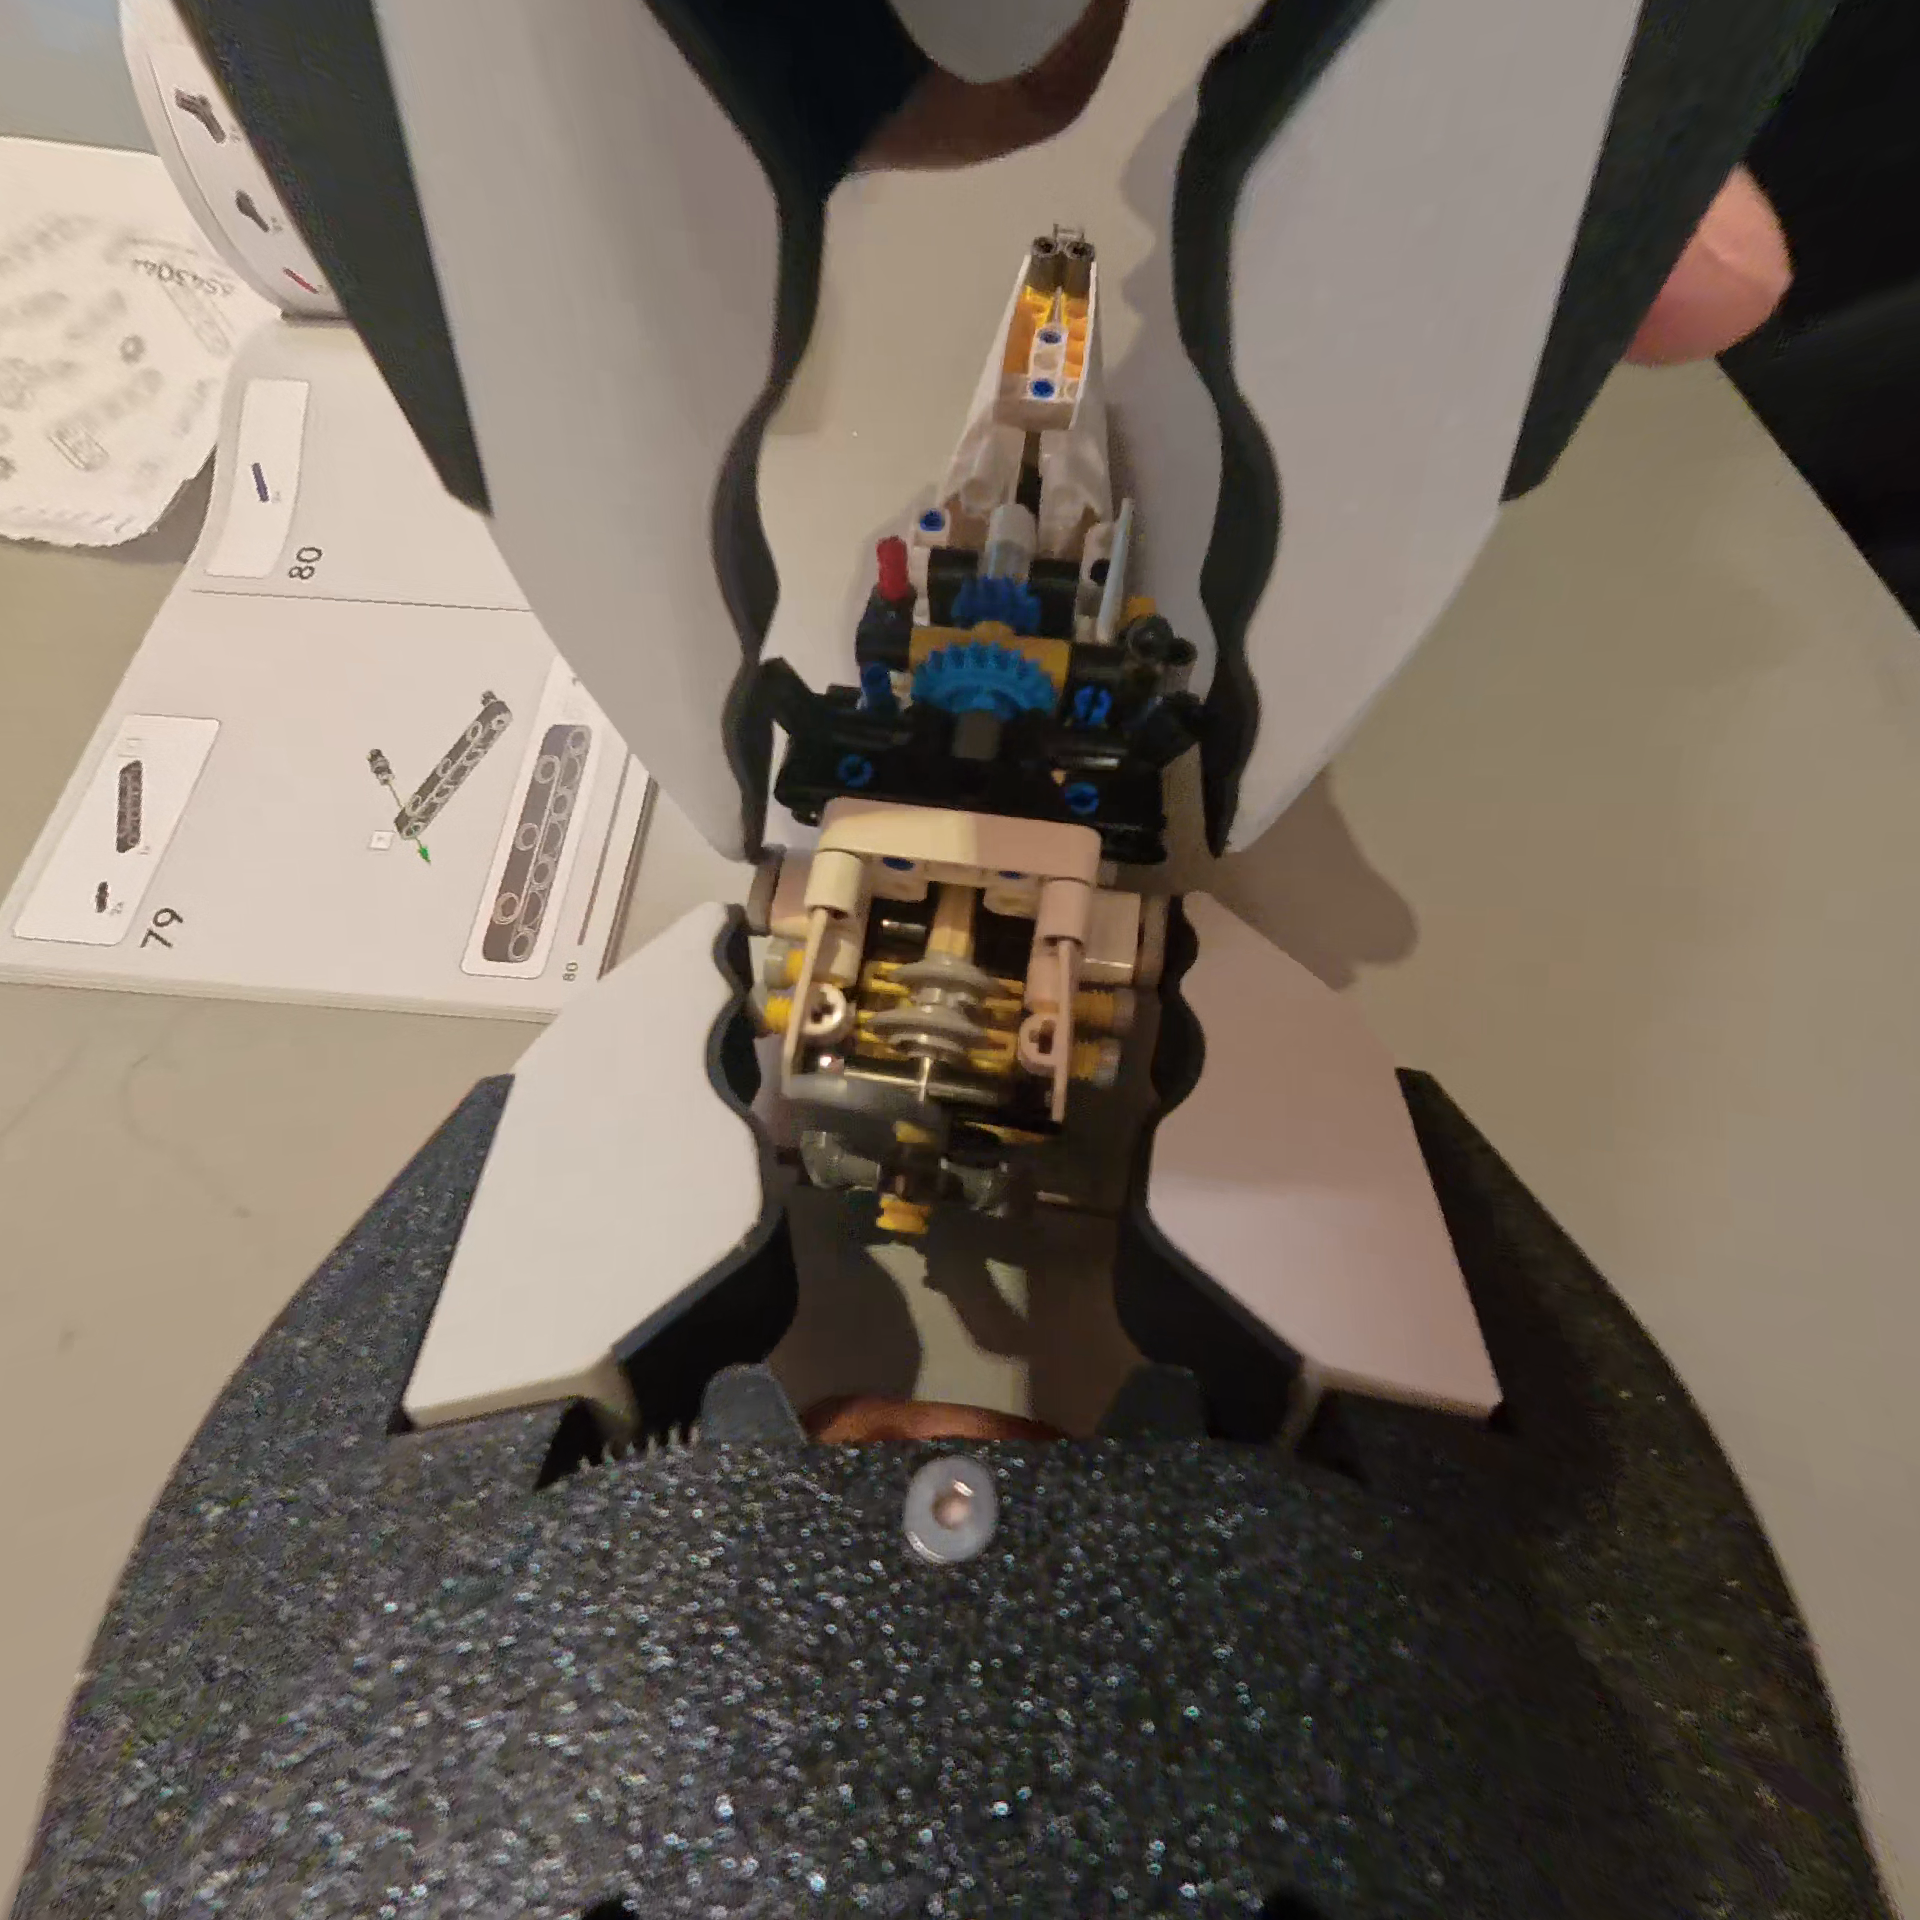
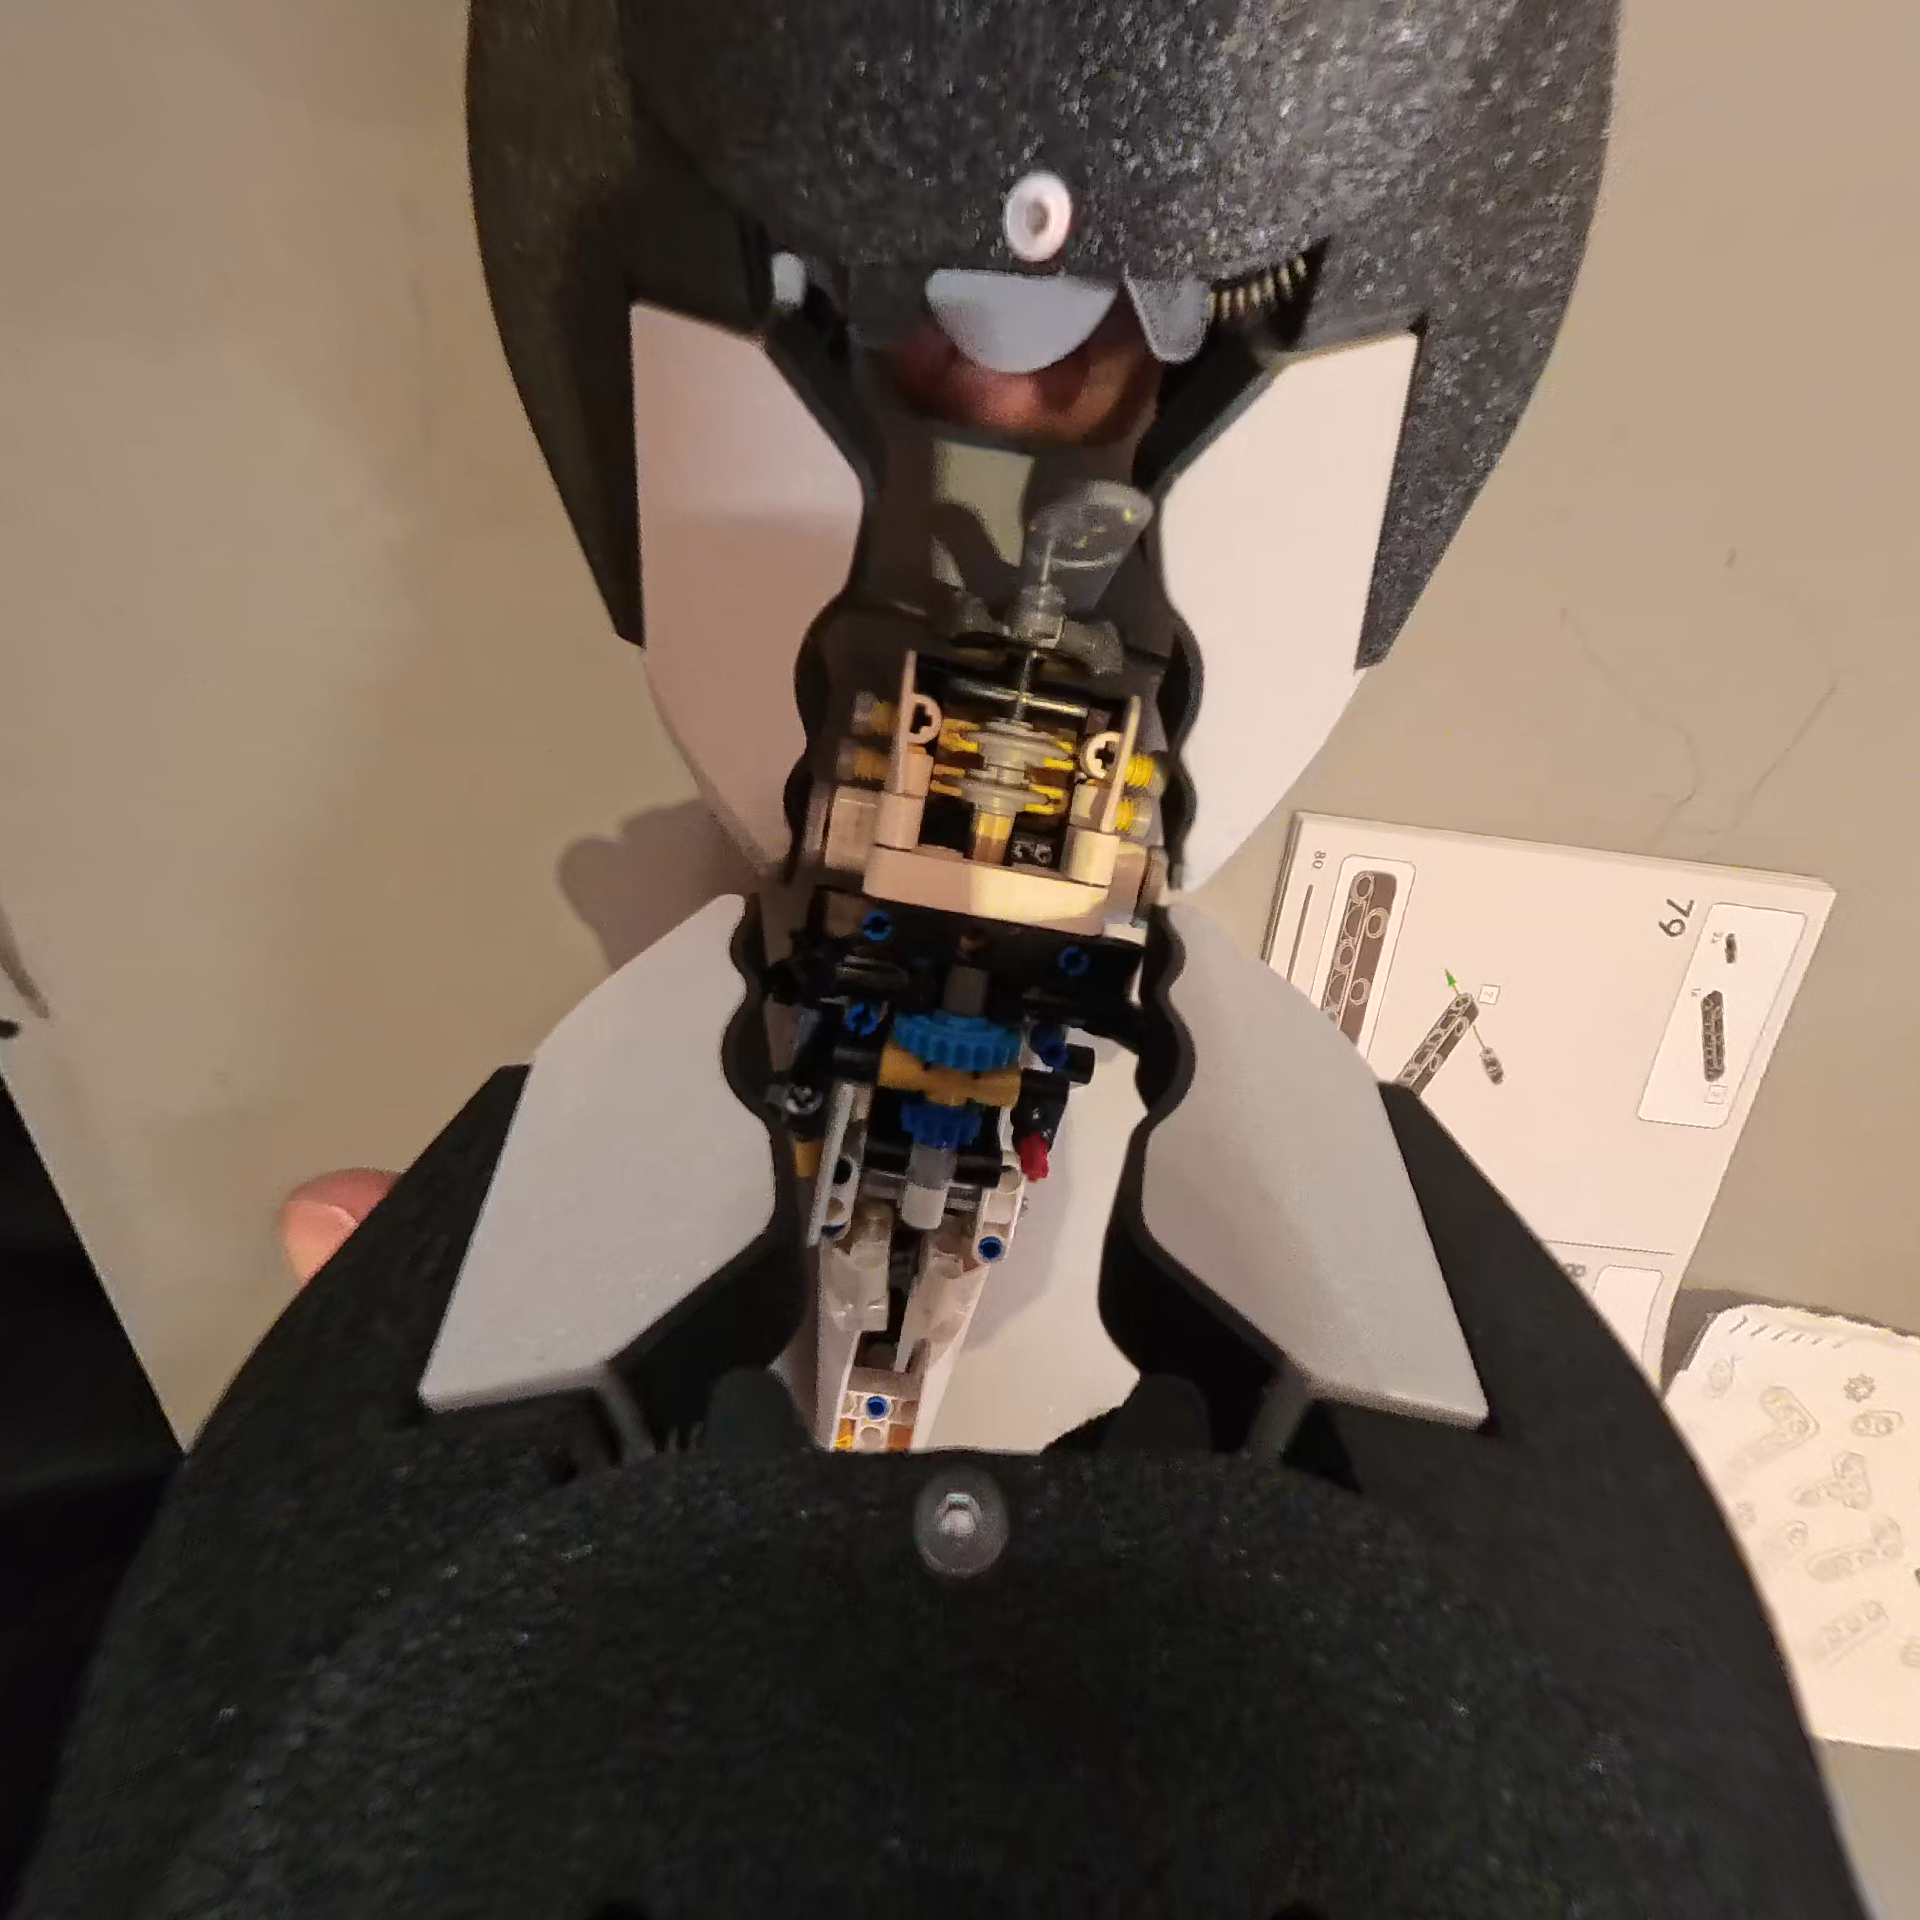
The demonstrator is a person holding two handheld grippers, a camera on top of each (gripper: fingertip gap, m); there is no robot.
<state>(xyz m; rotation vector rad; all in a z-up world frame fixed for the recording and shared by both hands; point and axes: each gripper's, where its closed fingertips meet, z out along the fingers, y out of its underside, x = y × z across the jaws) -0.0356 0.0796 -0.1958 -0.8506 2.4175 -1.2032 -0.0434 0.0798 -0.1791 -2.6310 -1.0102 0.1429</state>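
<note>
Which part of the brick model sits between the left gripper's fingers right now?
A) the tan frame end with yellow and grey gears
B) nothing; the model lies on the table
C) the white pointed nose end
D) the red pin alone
A: in the left wrist view the left gripper has its fingers on either side of the tan, yellow-geared end of the brick model, while the right gripper clamps the black section nearer the white nose.

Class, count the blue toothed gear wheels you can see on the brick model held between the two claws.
2. The larger blue gear sits on the black frame at the model's middle; the smaller blue gear is just beyond it, toward the white pointed end. Others may be hidden inside the brick model.
</note>
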